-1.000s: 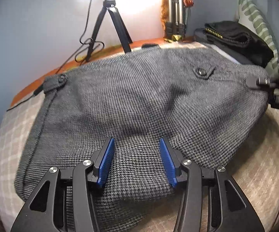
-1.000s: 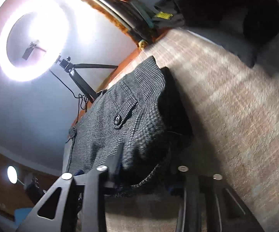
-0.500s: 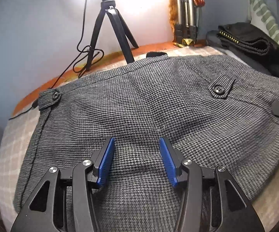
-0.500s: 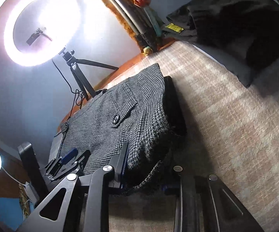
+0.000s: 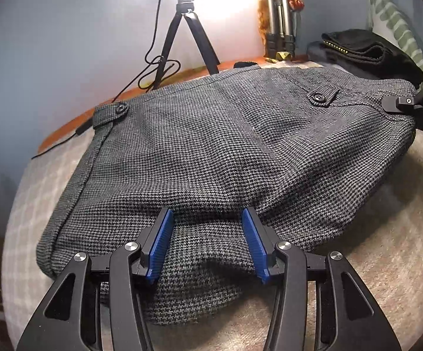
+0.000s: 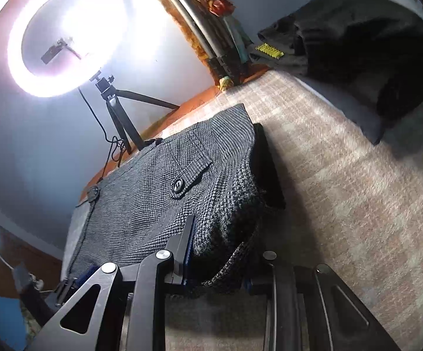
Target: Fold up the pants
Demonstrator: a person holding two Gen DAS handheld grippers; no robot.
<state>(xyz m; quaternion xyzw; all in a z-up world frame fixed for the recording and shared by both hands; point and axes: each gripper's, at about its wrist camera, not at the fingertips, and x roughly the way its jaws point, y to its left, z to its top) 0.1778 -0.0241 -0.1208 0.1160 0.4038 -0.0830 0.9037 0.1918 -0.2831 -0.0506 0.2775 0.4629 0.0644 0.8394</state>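
The pants [image 5: 211,146] lie folded on a checked bed [image 5: 387,263], waistband toward the wall. At the near edge, the left gripper [image 5: 208,234] has its jaws wide, straddling the cloth without pinching it, so that side could sag or drag if lifted now. At the right edge, the right gripper [image 6: 220,266] seems clamped on a bunched fold; several layers are gathered there, and I judge an inner one could slip free and skew the fold.
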